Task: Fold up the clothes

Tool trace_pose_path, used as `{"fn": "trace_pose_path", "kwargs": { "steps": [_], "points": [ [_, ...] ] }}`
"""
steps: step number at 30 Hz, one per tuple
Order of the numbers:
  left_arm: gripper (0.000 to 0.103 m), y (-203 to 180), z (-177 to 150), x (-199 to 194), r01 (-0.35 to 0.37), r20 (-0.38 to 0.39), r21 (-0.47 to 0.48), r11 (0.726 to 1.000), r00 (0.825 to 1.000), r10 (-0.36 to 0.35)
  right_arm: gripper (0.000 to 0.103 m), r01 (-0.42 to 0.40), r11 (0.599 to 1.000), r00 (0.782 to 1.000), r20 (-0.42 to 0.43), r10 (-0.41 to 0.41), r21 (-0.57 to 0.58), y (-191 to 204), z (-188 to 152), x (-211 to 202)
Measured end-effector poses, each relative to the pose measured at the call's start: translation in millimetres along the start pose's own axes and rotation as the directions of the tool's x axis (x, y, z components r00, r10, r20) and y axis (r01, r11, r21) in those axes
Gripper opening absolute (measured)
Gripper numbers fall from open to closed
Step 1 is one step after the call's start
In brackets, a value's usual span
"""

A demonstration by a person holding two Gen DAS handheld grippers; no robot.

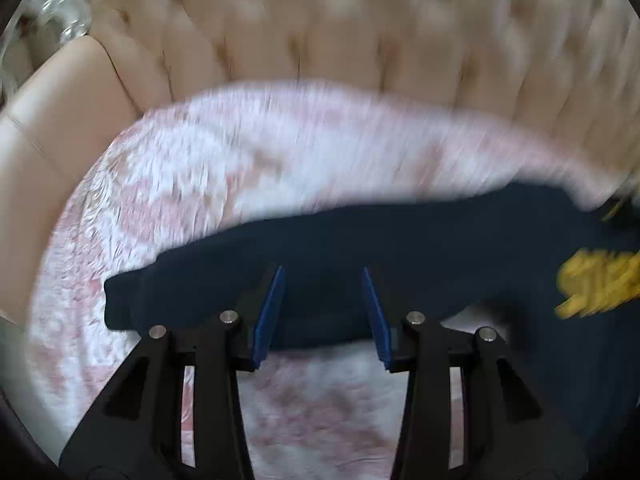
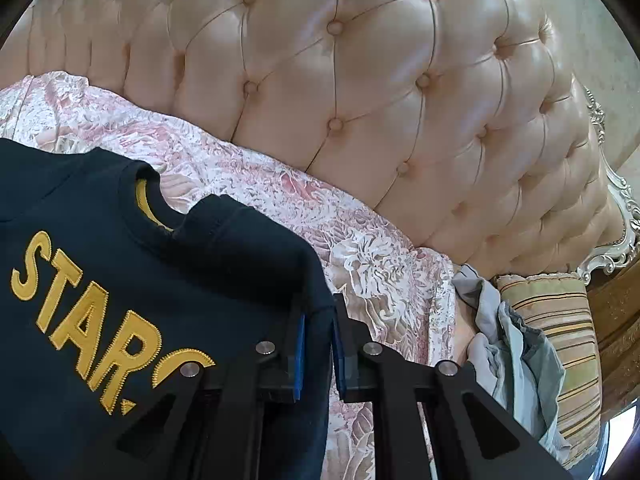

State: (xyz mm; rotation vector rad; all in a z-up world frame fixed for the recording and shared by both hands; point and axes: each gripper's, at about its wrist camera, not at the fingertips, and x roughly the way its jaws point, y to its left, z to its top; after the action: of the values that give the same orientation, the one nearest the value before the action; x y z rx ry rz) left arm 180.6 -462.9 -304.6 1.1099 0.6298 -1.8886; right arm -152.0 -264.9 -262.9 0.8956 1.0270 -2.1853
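Navy sweatshirt (image 2: 168,280) with gold lettering reading "STAR" lies across a bed covered by a pink and white floral bedspread (image 2: 280,192), in front of a tufted, peach-coloured headboard (image 2: 400,92). In the right wrist view the right tool (image 2: 318,320) has its blue-padded fingers drawn nearly together on the edge of the sweatshirt near the shoulder, with dark cloth pinched between them; the collar with its yellow inner band sits just beyond. In the left wrist view, which is blurred, the left tool (image 1: 323,276) stands wide open with its fingers apart, and a dark strip of the same sweatshirt (image 1: 360,240) lies across the gap between them without being gripped; whether the fingers touch the cloth cannot be told. Part of the gold lettering shows at that view's right edge. To the right on the bed lie a crumpled grey-blue garment (image 2: 516,344) and, touching it, a striped cushion (image 2: 568,344).
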Motion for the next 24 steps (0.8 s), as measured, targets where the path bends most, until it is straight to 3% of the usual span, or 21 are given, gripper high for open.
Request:
{"fn": "trace_pose_path", "kwargs": {
  "steps": [2, 3, 5, 8, 10, 12, 14, 15, 17, 20, 24],
  "points": [
    [0.046, -8, -13, -9, 0.019, 0.000, 0.006, 1.000, 1.000, -0.019, 0.012, -0.059, 0.995, 0.998, -0.019, 0.060, 0.080, -11, -1, 5],
    [0.055, -13, -19, -14, 0.029, 0.000, 0.010, 1.000, 1.000, -0.029, 0.016, -0.140, 0.972, 0.988, -0.032, 0.149, 0.188, -27, -3, 11],
    [0.058, -21, -32, -23, 0.048, -0.001, 0.016, 0.999, 0.999, -0.048, 0.018, -0.230, 0.913, 0.966, -0.038, 0.257, 0.336, -49, -10, 19],
    [0.058, -34, -52, -37, 0.077, -0.001, 0.026, 0.997, 0.997, -0.077, 0.019, -0.282, 0.872, 0.949, -0.020, 0.316, 0.400, -60, -16, 19],
    [0.058, -70, -77, -62, 0.209, 0.002, 0.042, 0.977, 0.978, -0.209, 0.027, -0.292, 0.866, 0.948, 0.006, 0.317, 0.407, -64, -22, 10],
    [0.060, -107, -108, -74, 0.315, -0.027, 0.050, 0.948, 0.949, -0.314, 0.044, -0.320, 0.828, 0.937, 0.028, 0.347, 0.460, -72, -38, -3],
    [0.059, -142, -138, -82, 0.387, -0.060, 0.061, 0.920, 0.922, -0.383, 0.054, -0.347, 0.786, 0.925, 0.051, 0.375, 0.511, -80, -54, -17],
    [0.059, -158, -154, -80, 0.382, -0.080, 0.087, 0.920, 0.923, -0.376, 0.059, -0.338, 0.782, 0.929, 0.050, 0.368, 0.523, -83, -68, -26],
    [0.059, -181, -176, -79, 0.314, -0.071, 0.185, 0.931, 0.949, -0.306, 0.064, -0.319, 0.774, 0.935, 0.047, 0.352, 0.547, -88, -96, -45],
    [0.060, -198, -193, -81, 0.227, -0.038, 0.265, 0.937, 0.974, -0.225, 0.064, -0.306, 0.773, 0.926, -0.016, 0.378, 0.556, -74, -141, -61],
    [0.062, -192, -188, -77, 0.262, -0.062, 0.226, 0.938, 0.965, -0.255, 0.064, -0.314, 0.776, 0.903, -0.082, 0.422, 0.546, -46, -186, -74]
  ]
}}
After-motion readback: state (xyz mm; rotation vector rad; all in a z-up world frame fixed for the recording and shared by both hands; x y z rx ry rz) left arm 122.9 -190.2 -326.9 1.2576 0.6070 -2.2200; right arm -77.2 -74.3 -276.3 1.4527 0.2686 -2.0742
